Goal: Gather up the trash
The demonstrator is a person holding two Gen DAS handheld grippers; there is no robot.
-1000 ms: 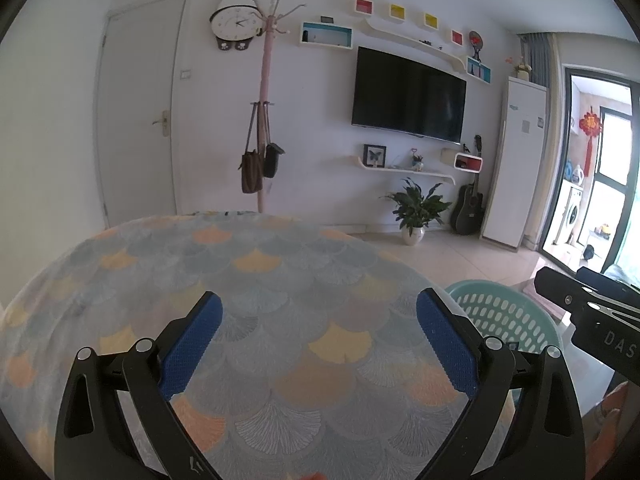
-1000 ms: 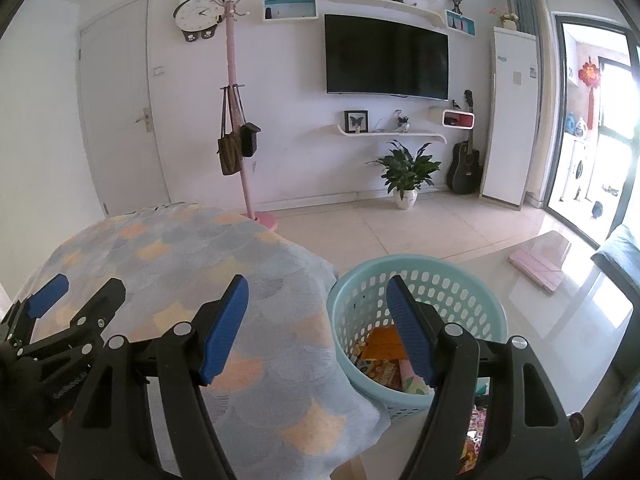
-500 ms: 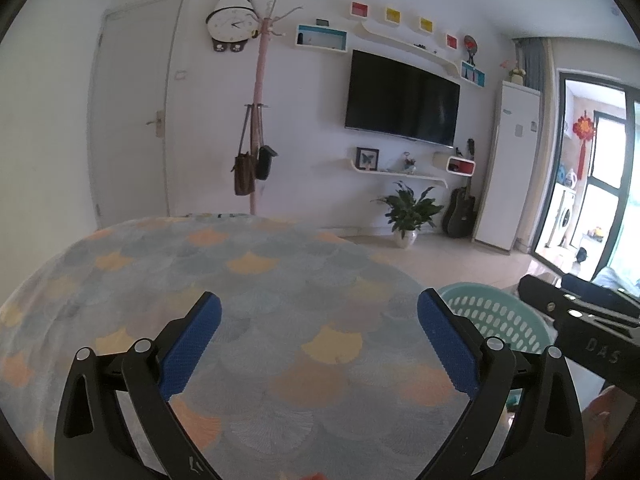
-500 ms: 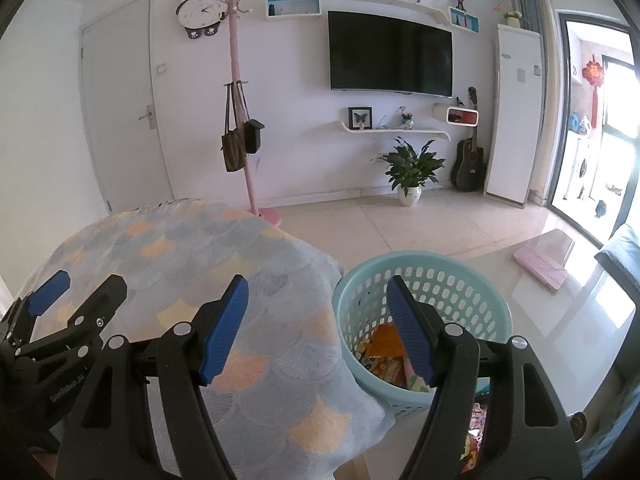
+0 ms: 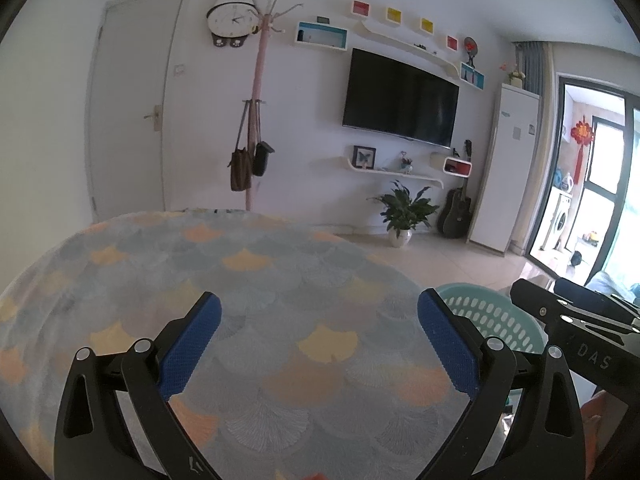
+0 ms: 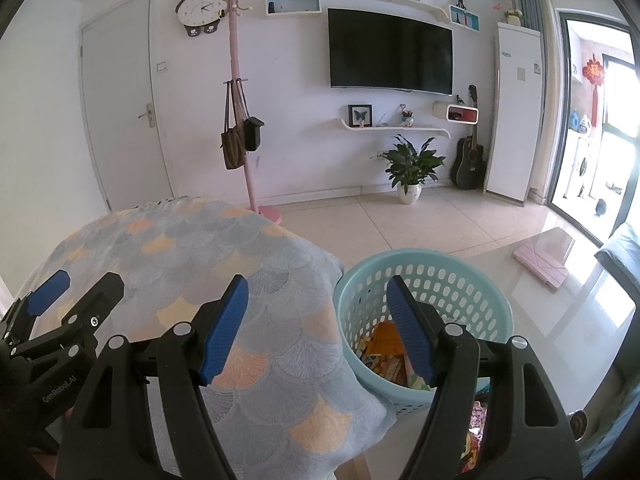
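Note:
A teal plastic basket stands on the floor beside the cloth-covered table. Inside it lie colourful wrappers, an orange one on top. My right gripper is open and empty, hovering over the table's right edge and the basket's near rim. My left gripper is also open with nothing between its blue pads, above the middle of the table. The left wrist view shows the basket at the right, with the right gripper in front of it. The right wrist view has the left gripper at far left.
A glass coffee table with a pink case on it stands right of the basket. More wrappers lie low beside the basket. A pink coat stand, a potted plant and a guitar line the far wall.

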